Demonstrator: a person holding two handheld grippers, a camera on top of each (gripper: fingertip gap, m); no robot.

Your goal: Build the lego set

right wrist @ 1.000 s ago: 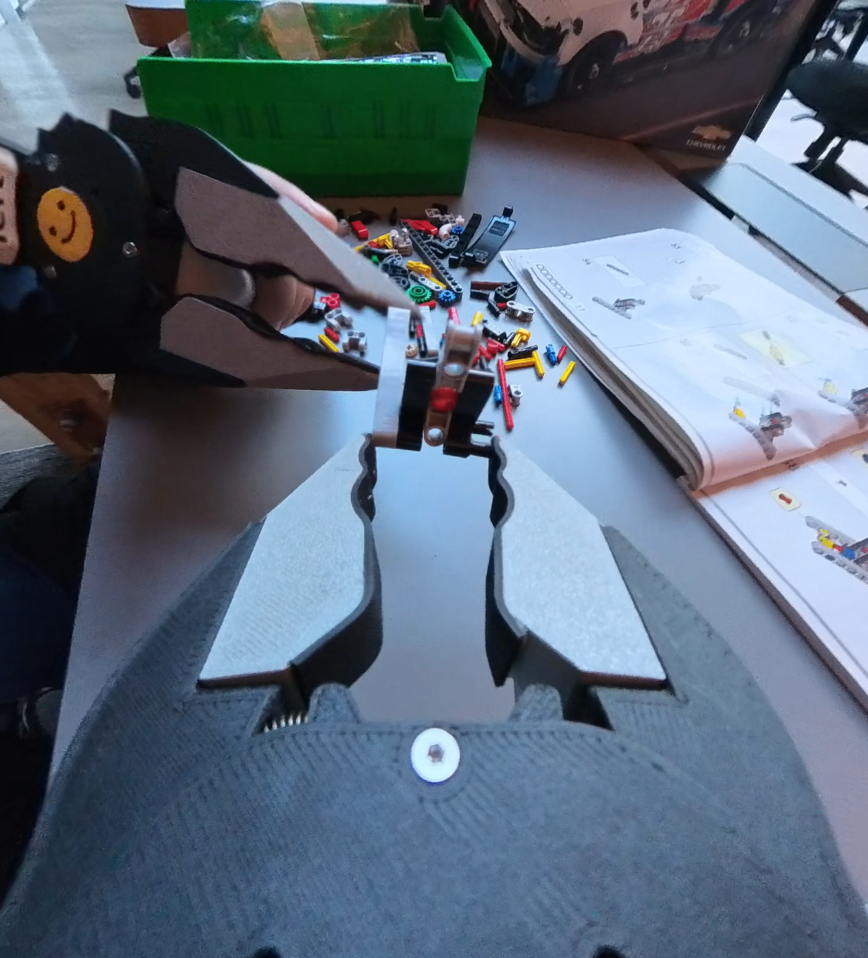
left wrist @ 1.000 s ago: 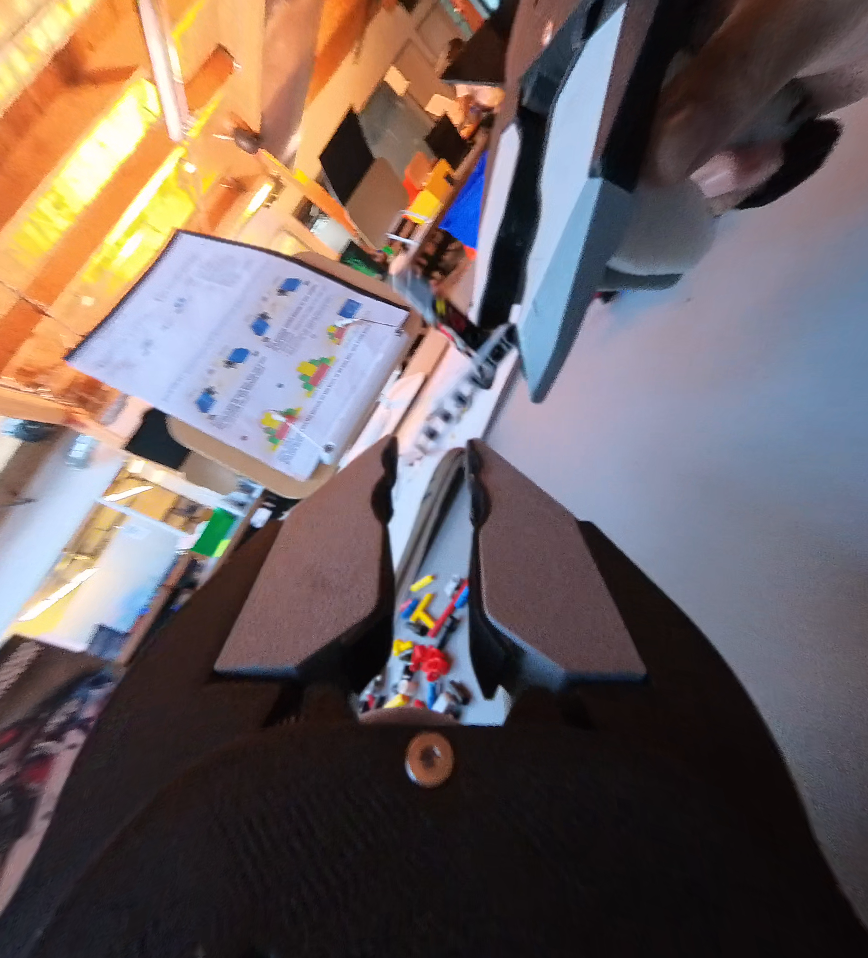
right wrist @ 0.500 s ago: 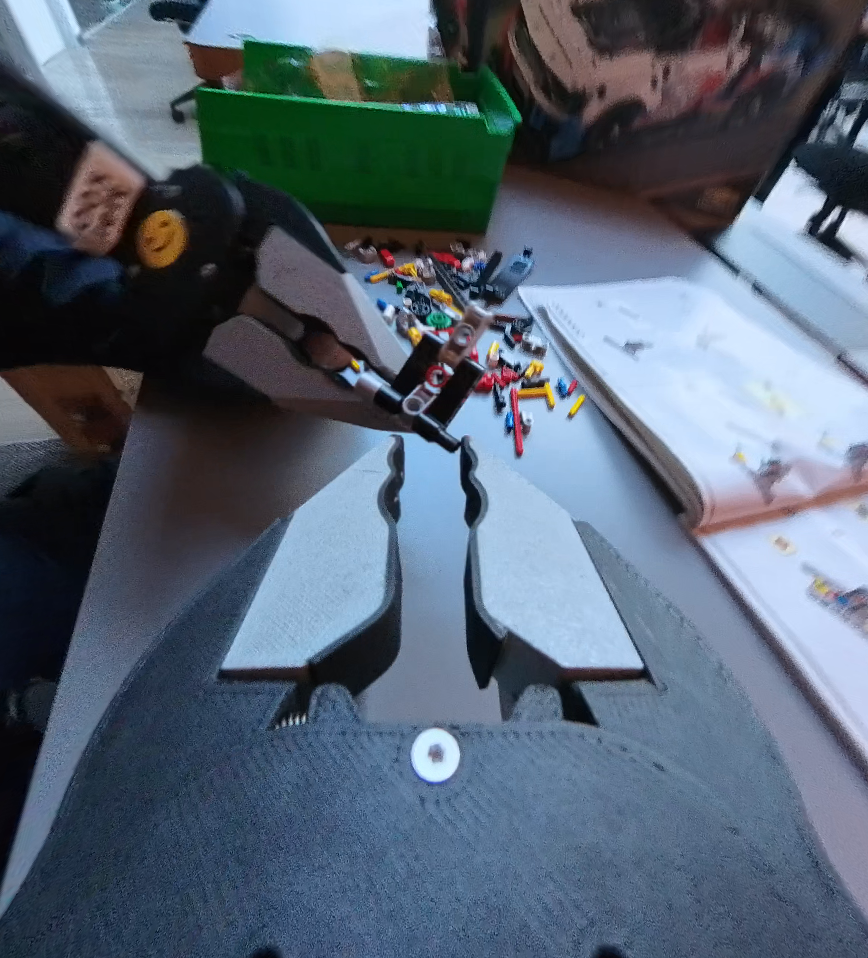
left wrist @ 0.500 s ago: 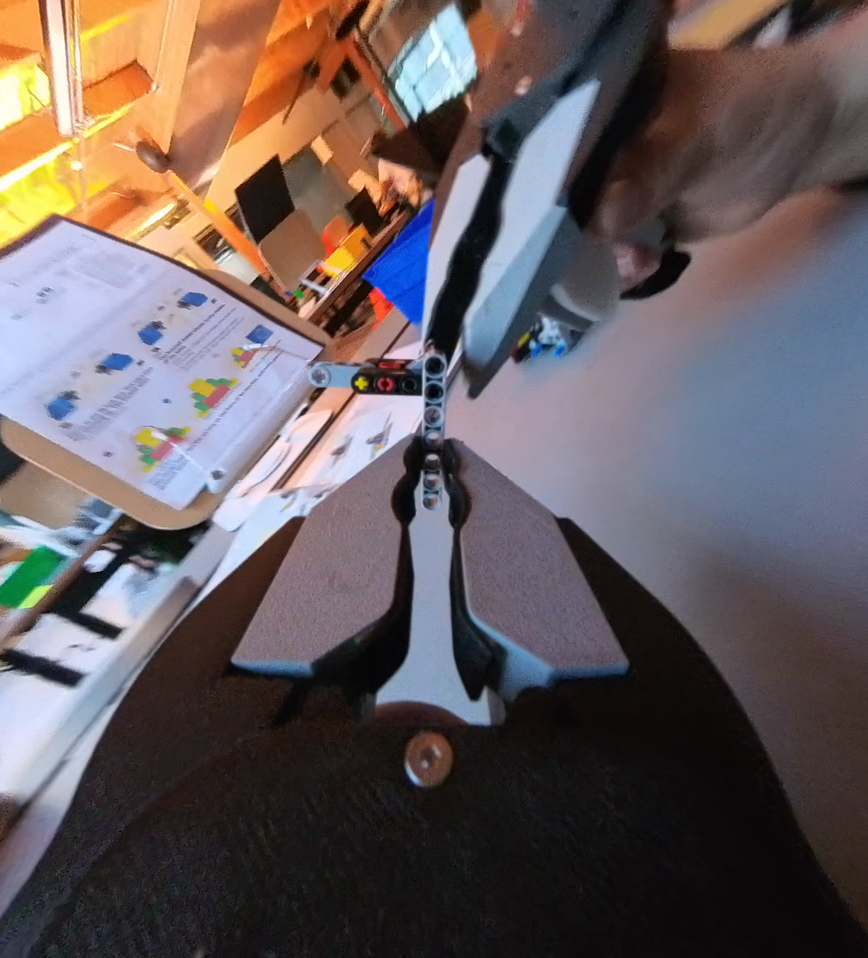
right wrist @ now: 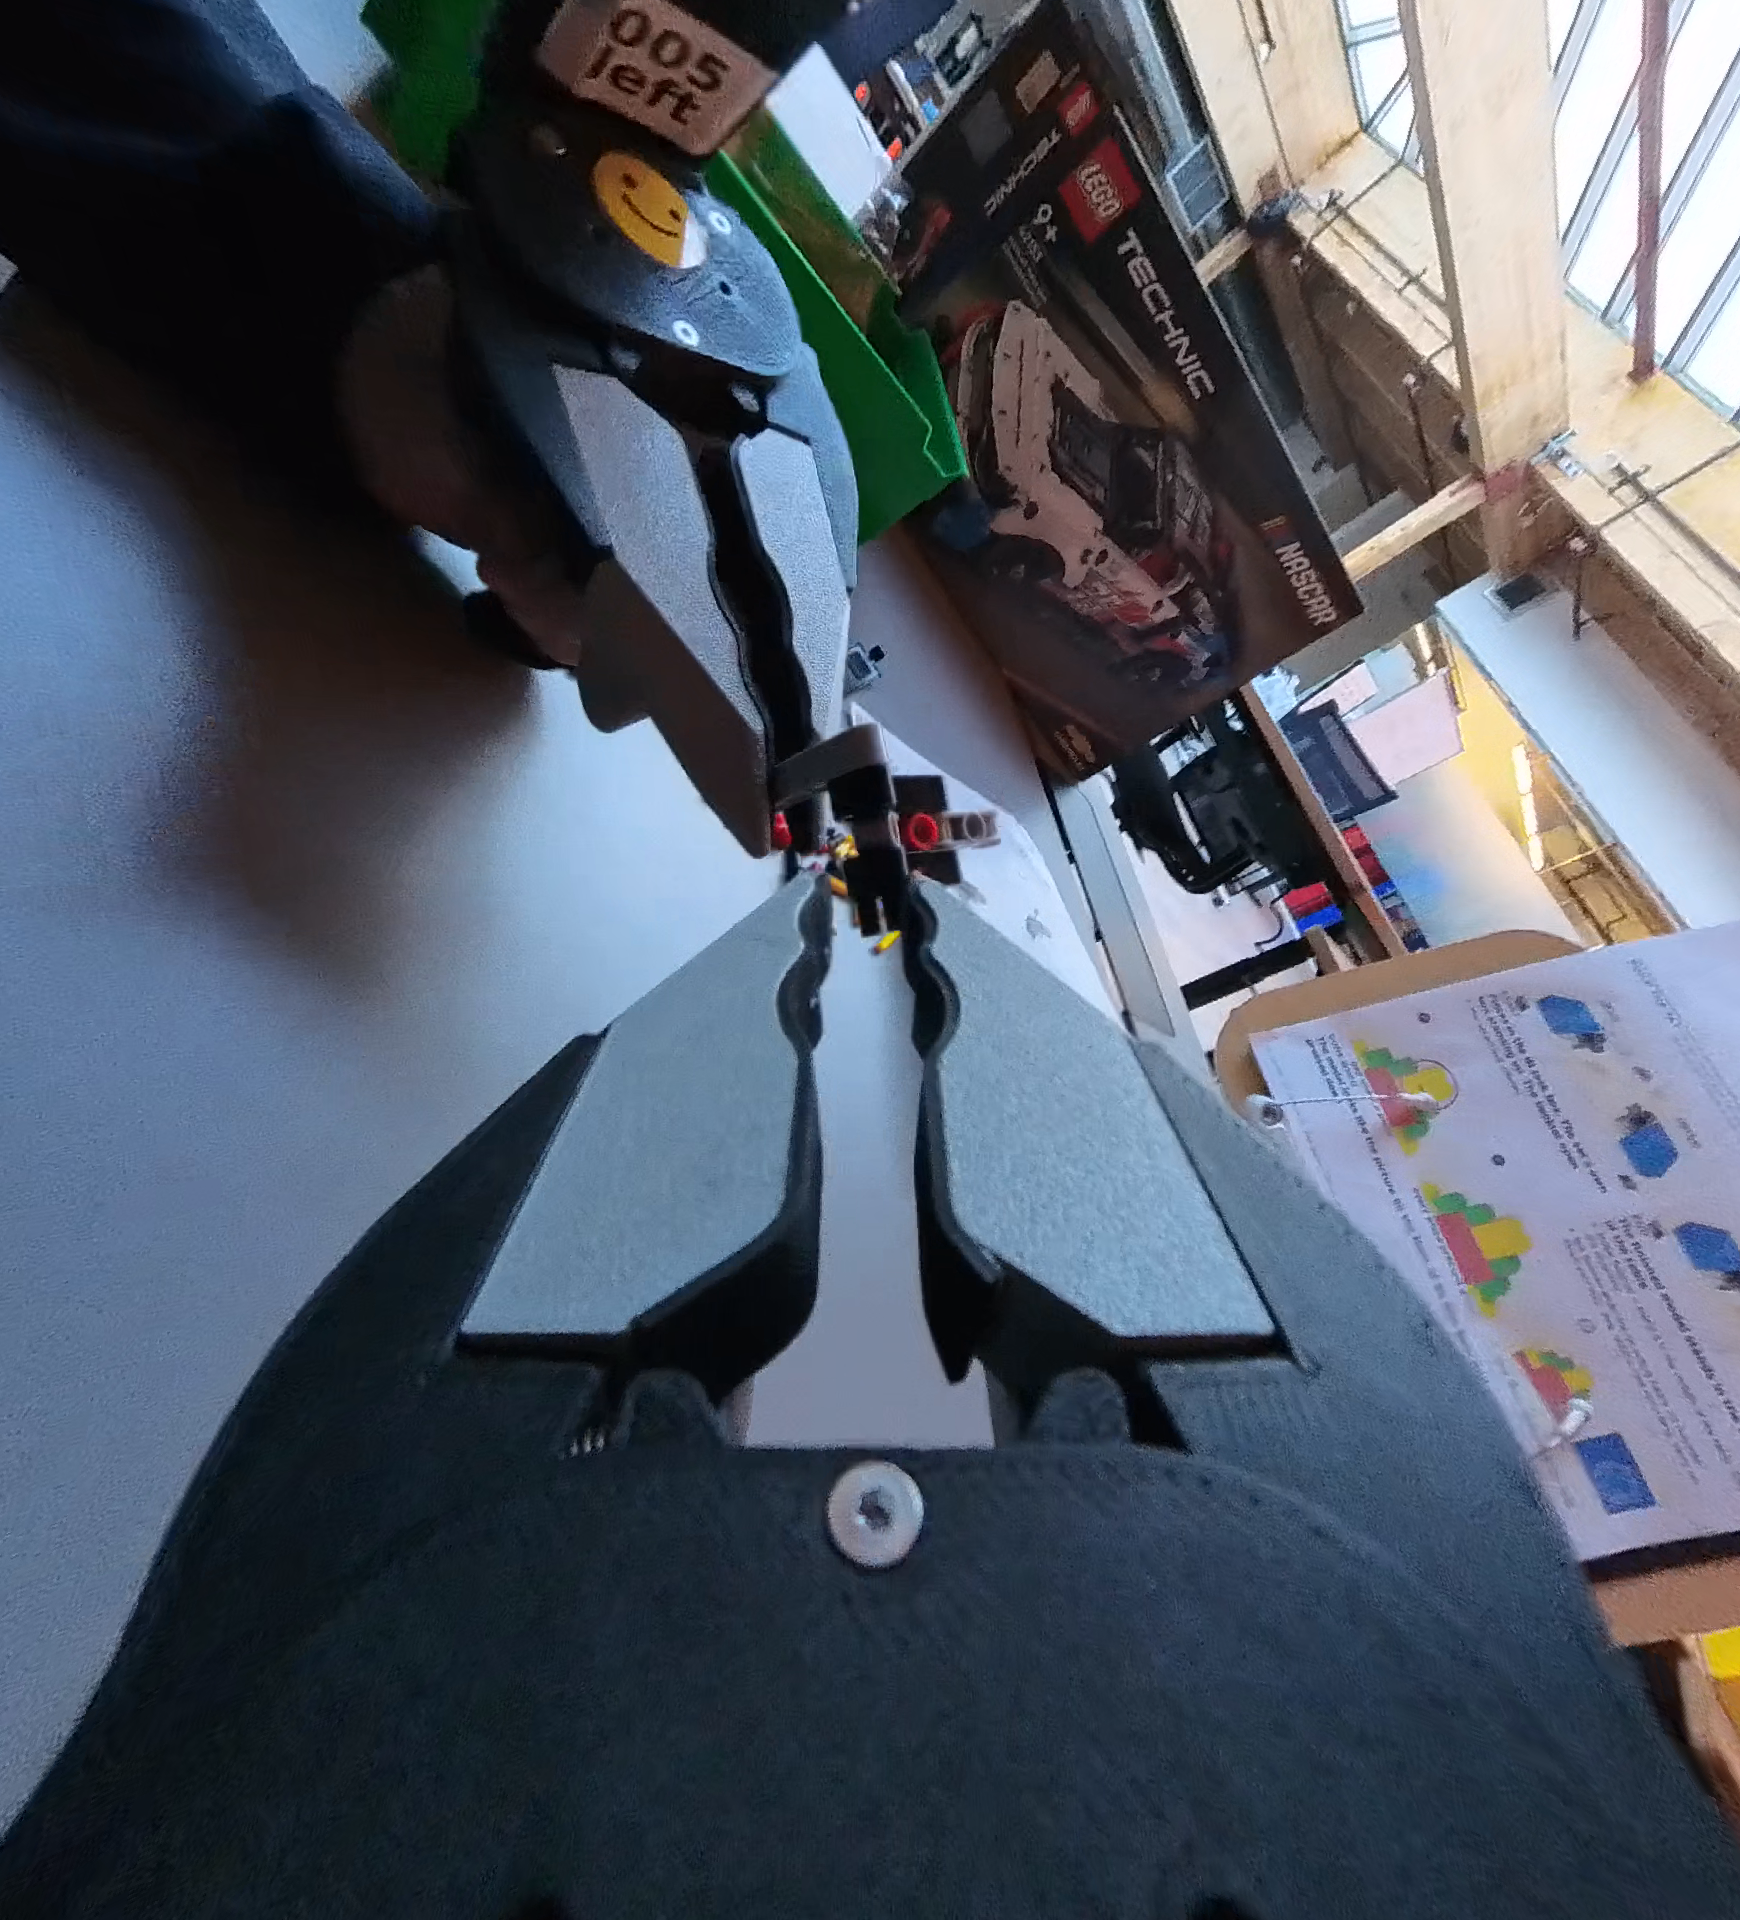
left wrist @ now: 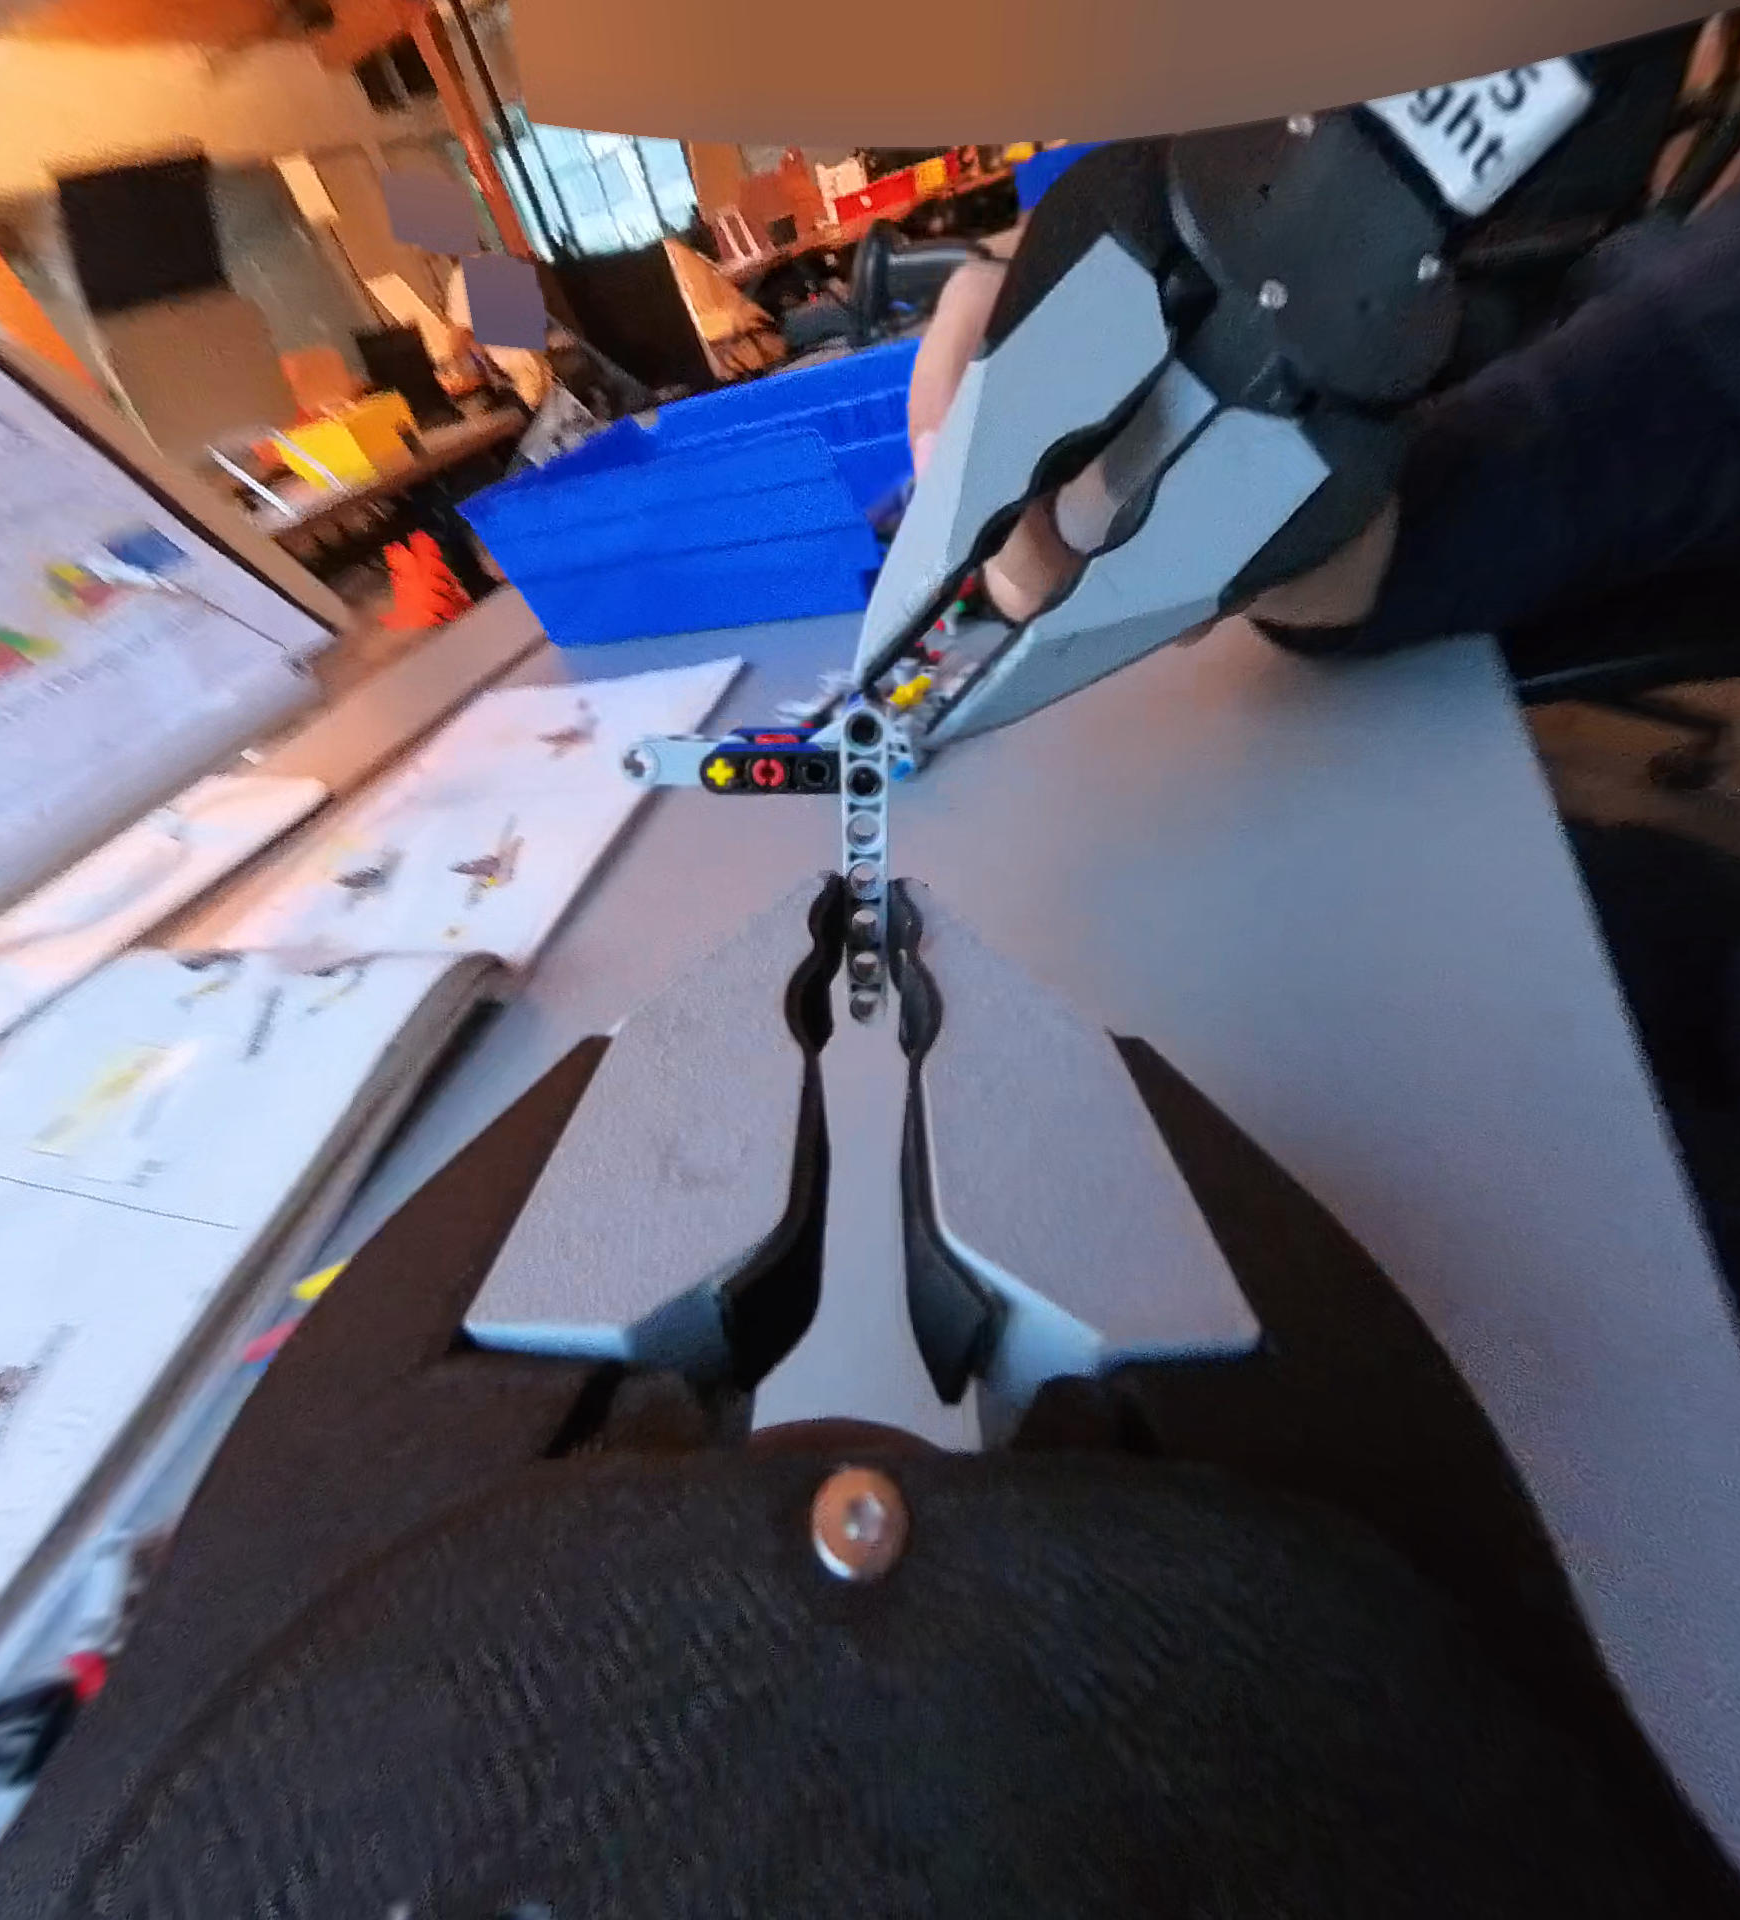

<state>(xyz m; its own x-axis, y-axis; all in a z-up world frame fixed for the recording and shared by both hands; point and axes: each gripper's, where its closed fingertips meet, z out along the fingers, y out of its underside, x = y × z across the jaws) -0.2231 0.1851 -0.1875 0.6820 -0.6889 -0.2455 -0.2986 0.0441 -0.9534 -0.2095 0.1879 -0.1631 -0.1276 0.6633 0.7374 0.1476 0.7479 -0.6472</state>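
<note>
My left gripper (left wrist: 866, 904) is shut on the lower end of a light grey holed beam (left wrist: 864, 821). The beam carries a black cross beam (left wrist: 767, 772) with a yellow and a red pin, and the small assembly is held above the grey table (left wrist: 1261, 935). My right gripper (left wrist: 897, 722) meets the assembly's far end from the upper right. In the right wrist view a black part of the assembly (right wrist: 871, 873) stands between the right gripper's (right wrist: 868, 899) narrowed tips. A sliver of space shows on the left side, so the pads do not press it. The left gripper (right wrist: 778, 810) comes in from above.
An open instruction booklet (left wrist: 409, 862) lies on the table to the left. A blue bin (left wrist: 700, 520) stands behind it, with loose small pieces (left wrist: 907, 691) near it. A green bin (right wrist: 876, 416), a model set box (right wrist: 1136, 436) and a clipboard with a printed sheet (right wrist: 1572, 1195) stand around. The grippers are tip to tip, or close to it.
My left jaws closed on the grey beam and kept it. My right jaws narrowed and moved onto the assembly's black end. Both grippers turned, so both views rotated.
</note>
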